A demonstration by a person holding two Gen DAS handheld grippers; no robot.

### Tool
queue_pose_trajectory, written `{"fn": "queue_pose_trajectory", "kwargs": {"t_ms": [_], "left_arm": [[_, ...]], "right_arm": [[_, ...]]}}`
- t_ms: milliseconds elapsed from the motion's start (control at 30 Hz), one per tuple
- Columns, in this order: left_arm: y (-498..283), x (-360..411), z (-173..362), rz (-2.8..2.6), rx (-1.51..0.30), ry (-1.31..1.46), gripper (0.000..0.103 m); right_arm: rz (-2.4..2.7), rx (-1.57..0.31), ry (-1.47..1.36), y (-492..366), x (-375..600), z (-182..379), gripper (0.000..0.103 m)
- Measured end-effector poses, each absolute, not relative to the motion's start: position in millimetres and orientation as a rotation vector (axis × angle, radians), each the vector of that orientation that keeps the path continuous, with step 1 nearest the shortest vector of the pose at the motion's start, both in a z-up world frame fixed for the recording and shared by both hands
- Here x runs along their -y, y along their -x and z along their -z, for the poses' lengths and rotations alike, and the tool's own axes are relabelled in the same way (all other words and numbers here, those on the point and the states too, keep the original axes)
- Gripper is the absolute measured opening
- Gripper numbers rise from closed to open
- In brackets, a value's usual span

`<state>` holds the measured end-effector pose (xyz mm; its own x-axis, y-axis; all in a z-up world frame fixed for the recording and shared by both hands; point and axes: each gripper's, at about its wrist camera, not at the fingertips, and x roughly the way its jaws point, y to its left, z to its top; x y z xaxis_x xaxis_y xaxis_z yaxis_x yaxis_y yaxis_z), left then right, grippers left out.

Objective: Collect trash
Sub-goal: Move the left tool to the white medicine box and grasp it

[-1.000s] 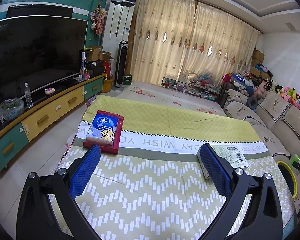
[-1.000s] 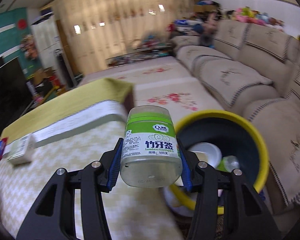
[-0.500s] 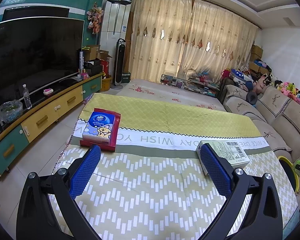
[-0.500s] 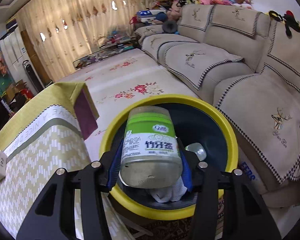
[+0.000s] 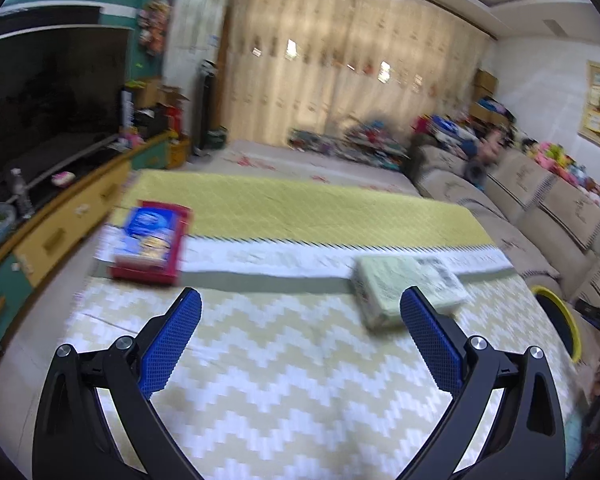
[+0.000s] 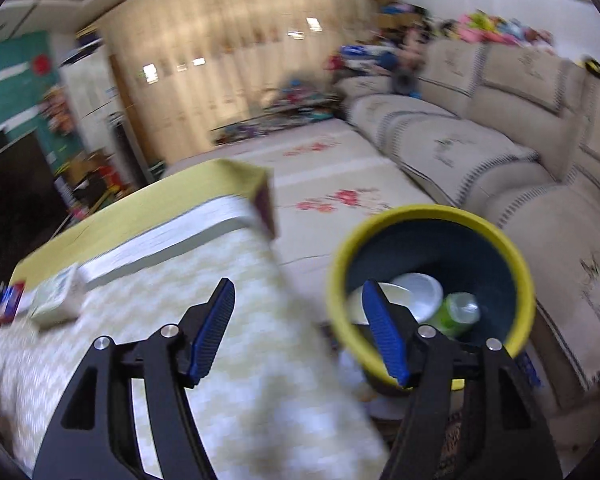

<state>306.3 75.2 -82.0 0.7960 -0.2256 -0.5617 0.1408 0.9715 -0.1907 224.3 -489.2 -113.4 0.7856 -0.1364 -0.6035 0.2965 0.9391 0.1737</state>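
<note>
A low table point(image 5: 284, 364) fills the middle of this living room, draped in a cloth with a pale zigzag pattern near us, a white lettered band across the middle and plain yellow beyond. The left gripper point(image 5: 300, 312) hangs over the near zigzag part, its blue-padded jaws spread wide with nothing between them. Ahead and to its left lies a red tray with a blue tissue pack point(image 5: 150, 242); just ahead of its right finger lies a pale green flat box point(image 5: 396, 286), near the table's right edge. The right gripper point(image 6: 298, 304) points past the table's far right corner, its jaws opening and empty. Just ahead and to its right, on the floor between table and sofa point(image 6: 500, 160), stands a yellow-rimmed bin point(image 6: 516, 256); inside rest the green-labelled bottle point(image 6: 456, 312) and a white bowl point(image 6: 416, 292). Beyond the table a stretch of floral mat point(image 6: 340, 176) lies open up to the cream curtains point(image 5: 340, 68). A long TV cabinet point(image 5: 60, 224) runs down the left side, with a strip of bare floor between it and the table edge
</note>
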Motion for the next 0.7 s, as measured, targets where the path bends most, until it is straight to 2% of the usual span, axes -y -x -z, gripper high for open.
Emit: {"fn": "queue_pose_trajectory", "kwargs": {"t_ms": [200,467,700], "left_arm": [[-323,-38,97,0.377,-0.755,0.137,0.098],[-358,0,119,0.463,-0.889,0.124,0.098],[-364,43,129,0.574,-0.931,0.072,0.098]], "right_arm": [[0.212,-0.596,-0.151,-229,448,110,0.066],[0.229,-0.584,-0.161,-224,448,109,0.070],[0.228,-0.605,-0.166,-228,449,112,0.071]]}}
